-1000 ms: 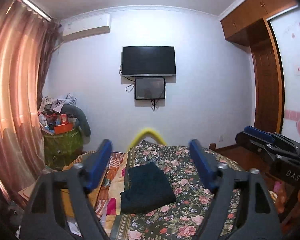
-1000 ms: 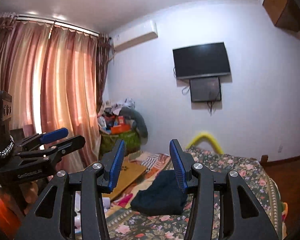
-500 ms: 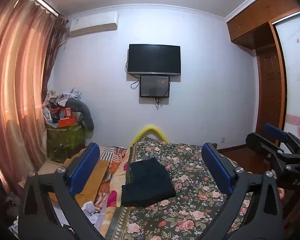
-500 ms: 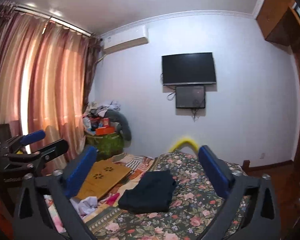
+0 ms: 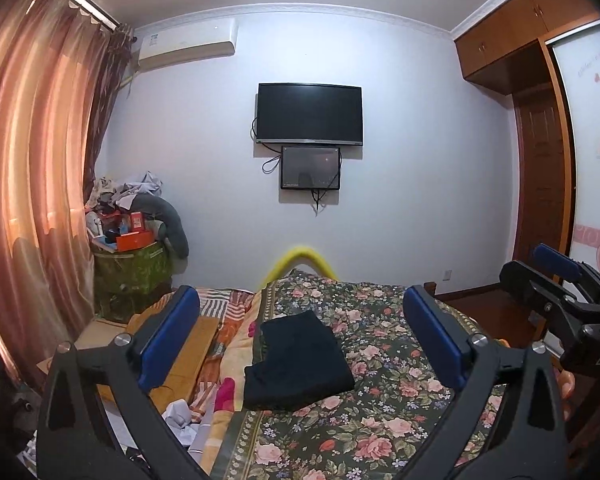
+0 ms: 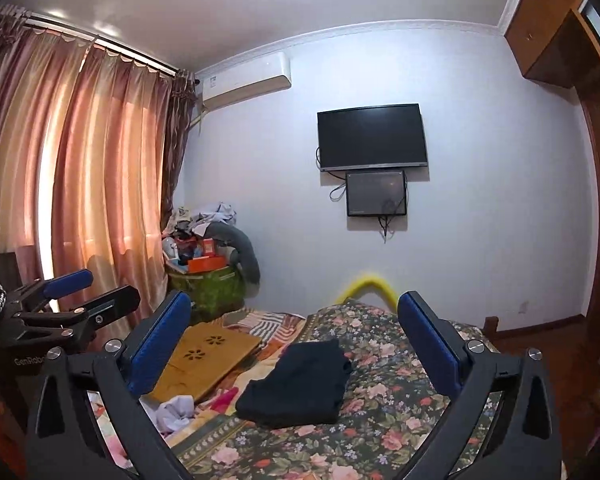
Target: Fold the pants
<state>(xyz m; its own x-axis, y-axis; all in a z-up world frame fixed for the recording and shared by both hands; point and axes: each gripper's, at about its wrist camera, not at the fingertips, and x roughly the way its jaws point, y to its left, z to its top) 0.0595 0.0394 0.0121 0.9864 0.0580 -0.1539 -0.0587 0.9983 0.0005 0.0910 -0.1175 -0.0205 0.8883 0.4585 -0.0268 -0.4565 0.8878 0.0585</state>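
While I hold both tools up above the bed, my left gripper (image 5: 300, 338) stands wide with nothing between its blue pads (image 5: 168, 336); its jaws have just been opening. My right gripper (image 6: 294, 340) is also wide and empty, and its jaws have just been opening too. Neither tool touches anything.

In the left wrist view, the other tool shows at 3 o'clock; in the right wrist view, the left one shows at 9 o'clock. The pants (image 5: 296, 364) are dark and lie folded into a compact bundle on the floral bedspread (image 5: 380, 412), well ahead of the pads, seen through the gap between them. At 8 o'clock from the pants lies a brown flat board (image 6: 204, 360) with flower cut-outs, near some white crumpled cloth (image 6: 174, 410). Farther out, at 12 o'clock, a television (image 5: 309, 114) hangs on the wall, and the curtains (image 6: 100, 176) are at 9 o'clock.
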